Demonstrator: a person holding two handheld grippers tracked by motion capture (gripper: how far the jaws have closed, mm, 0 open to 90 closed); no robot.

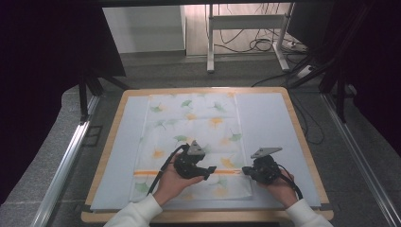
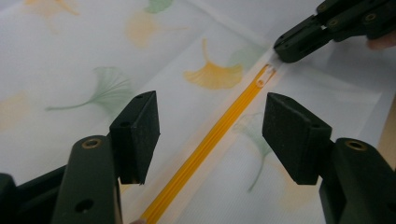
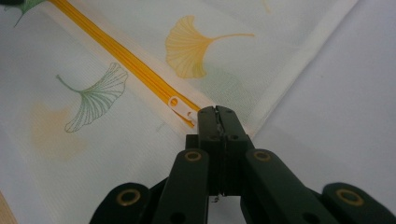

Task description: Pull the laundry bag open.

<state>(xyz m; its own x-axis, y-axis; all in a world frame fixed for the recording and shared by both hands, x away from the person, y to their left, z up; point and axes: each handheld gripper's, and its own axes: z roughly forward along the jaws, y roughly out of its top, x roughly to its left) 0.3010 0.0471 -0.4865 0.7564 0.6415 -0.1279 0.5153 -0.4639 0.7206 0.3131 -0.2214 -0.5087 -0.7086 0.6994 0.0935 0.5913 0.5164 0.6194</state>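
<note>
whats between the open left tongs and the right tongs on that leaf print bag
A bare run of orange zipper on the leaf-print fabric bag, seen in the left gripper view.

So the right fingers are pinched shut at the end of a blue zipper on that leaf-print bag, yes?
Not quite: the zipper is orange, not blue, as the right gripper view shows. The right gripper is pinched shut at its end on the leaf-print bag.

Zipper end (image 3: 194, 119) hidden under right tool (image 3: 218, 112)
</note>
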